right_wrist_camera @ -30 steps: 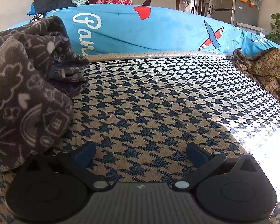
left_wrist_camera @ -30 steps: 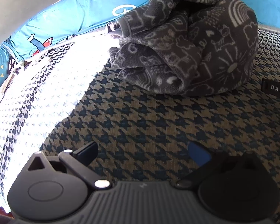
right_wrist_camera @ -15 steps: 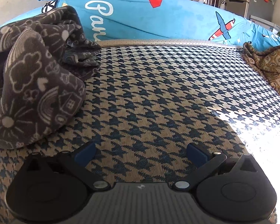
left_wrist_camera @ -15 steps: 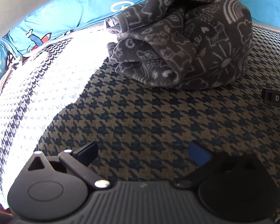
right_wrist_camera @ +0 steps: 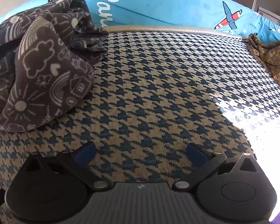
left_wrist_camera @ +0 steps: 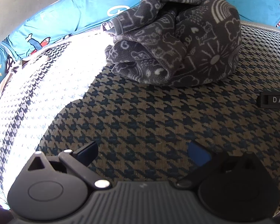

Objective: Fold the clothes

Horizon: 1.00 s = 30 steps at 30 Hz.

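Item 1: dark grey fleece garment with white doodle print [left_wrist_camera: 179, 43], bunched in a rumpled heap on the blue-and-tan houndstooth woven cover [left_wrist_camera: 158, 115]; at 12 o'clock in the left wrist view, at 9 to 10 o'clock in the right wrist view [right_wrist_camera: 39, 63].

Item 2: left gripper [left_wrist_camera: 142, 152], fingers spread wide and released, holding nothing, over bare houndstooth, well apart from the garment.

Item 3: right gripper [right_wrist_camera: 141, 152], blue-padded fingers [right_wrist_camera: 196, 154] likewise parted and empty, garment's near edge to its left.

Item 4: bright blue cushion with aeroplane print and white lettering [right_wrist_camera: 158, 7], along the far edge at 12 o'clock.

Item 5: brown-gold patterned cloth [right_wrist_camera: 272, 56], at 2 o'clock, right wrist view.

Item 6: black tag lettered "DAS" [left_wrist_camera: 274, 100], at 3 o'clock, left wrist view.
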Motion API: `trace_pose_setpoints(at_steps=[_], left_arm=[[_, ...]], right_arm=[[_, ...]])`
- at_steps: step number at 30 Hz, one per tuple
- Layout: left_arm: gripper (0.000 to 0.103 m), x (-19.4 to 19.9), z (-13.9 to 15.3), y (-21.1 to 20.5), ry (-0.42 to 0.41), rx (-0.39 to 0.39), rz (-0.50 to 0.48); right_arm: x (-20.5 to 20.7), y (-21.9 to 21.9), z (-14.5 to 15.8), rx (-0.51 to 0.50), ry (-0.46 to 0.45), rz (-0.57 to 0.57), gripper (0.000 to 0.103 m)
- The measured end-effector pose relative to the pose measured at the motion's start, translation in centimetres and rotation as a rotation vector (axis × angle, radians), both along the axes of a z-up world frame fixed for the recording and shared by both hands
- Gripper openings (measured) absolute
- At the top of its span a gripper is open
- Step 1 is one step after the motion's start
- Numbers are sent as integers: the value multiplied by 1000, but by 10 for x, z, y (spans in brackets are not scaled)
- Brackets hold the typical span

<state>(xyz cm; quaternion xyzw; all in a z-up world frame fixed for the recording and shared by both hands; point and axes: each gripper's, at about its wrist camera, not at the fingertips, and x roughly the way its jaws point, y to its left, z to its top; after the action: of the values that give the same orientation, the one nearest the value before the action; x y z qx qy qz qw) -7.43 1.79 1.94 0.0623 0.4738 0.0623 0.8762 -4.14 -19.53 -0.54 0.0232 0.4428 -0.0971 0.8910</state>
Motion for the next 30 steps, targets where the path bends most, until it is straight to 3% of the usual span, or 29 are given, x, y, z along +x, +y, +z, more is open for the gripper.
trace_pose_setpoints(at_steps=[10, 18, 30], left_arm=[[103, -18, 12, -3, -20, -13, -1], [103, -44, 15, -1, -29, -15, -7], [103, -65, 26, -7, -38, -26, -15]], right_arm=[[-19, -1, 11, 94, 25, 27, 103], [-42, 9, 12, 86, 22, 58, 103], [-73, 37, 24, -45, -33, 185, 103]])
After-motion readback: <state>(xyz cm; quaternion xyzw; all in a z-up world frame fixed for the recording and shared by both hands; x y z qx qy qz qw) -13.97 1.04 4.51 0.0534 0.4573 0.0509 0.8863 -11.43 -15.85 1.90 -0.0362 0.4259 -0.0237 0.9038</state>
